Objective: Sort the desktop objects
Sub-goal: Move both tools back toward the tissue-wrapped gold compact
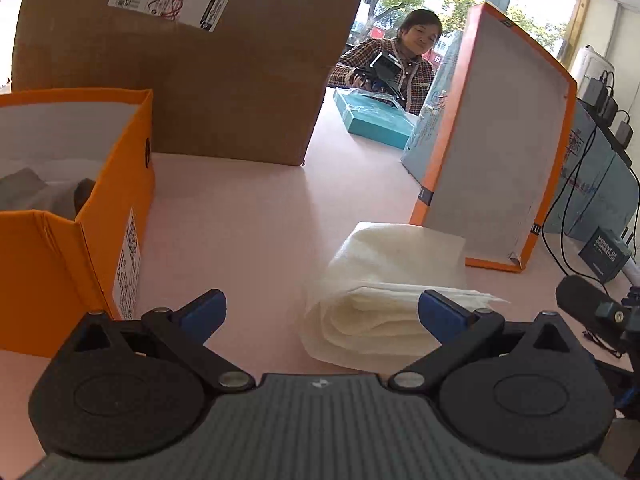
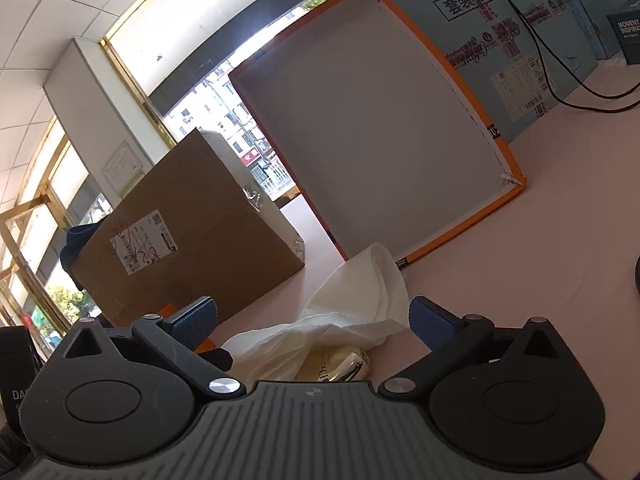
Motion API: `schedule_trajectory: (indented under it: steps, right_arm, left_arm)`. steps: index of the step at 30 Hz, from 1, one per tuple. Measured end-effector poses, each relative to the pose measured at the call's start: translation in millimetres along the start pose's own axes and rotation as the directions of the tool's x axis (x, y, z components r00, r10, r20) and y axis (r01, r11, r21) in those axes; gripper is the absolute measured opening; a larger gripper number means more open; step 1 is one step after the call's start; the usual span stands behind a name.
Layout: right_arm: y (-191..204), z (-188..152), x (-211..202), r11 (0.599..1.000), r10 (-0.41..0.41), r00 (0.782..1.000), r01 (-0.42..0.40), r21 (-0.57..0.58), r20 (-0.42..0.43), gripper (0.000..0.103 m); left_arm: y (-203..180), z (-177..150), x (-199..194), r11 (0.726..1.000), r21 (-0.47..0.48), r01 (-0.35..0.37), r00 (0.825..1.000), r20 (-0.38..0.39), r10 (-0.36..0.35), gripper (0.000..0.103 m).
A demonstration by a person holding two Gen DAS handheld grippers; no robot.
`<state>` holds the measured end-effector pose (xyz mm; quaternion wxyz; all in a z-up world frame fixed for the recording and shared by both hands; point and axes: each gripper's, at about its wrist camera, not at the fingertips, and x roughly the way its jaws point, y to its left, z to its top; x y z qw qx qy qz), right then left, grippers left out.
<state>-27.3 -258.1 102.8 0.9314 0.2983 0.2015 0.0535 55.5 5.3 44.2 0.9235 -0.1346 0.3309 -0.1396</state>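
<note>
The left gripper (image 1: 322,312) stands spread wide with nothing between its fingers; the folded white cloth (image 1: 384,300) lies on the pink table (image 1: 248,208) just ahead, its rolled edge against the right-hand finger. The right gripper (image 2: 312,320) is likewise spread and empty, poised over the same cloth, here loosely bunched, with a glossy lettered item (image 2: 340,364) partly under it, type unclear. In judgement the cloth is light, soft and limp, not fragile; it will sag and unfold unless taken at the thick folded edge, all layers together. To the left and slightly ahead sits the open orange box (image 1: 108,216), a likely destination. Beyond stand the orange lid (image 1: 496,152), propped upright, and the brown carton (image 1: 192,72). A person sits farthest off.
</note>
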Motion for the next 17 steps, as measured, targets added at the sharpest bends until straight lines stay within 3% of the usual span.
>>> schedule_trajectory:
  steps: [6, 11, 14, 17]
  right_arm:
    - [-9.1, 11.1, 26.8, 0.998, -0.027, 0.994, 0.032, 0.047, -0.104, 0.103]
    - [-28.2, 9.9, 61.5, 0.986, 0.012, 0.966, 0.032, 0.166, -0.258, 0.103]
    - [-43.2, 17.4, 71.5, 0.973, 0.029, 0.963, 0.035, 0.229, -0.267, 0.103]
    - [-56.9, 29.7, 82.1, 0.964, 0.058, 0.963, 0.015, 0.266, -0.265, 0.103]
  left_arm:
    - [10.7, 19.3, 23.0, 0.993, -0.107, 0.053, 0.995, -0.081, -0.062, 0.103]
    - [8.0, 19.2, 48.3, 0.991, -0.115, 0.065, 0.983, -0.163, -0.083, 0.103]
    - [14.5, 18.6, 46.6, 0.981, -0.161, 0.107, 0.979, -0.158, -0.133, 0.103]
    - [19.4, 29.0, 32.6, 0.967, -0.192, 0.166, 0.978, -0.091, -0.186, 0.103]
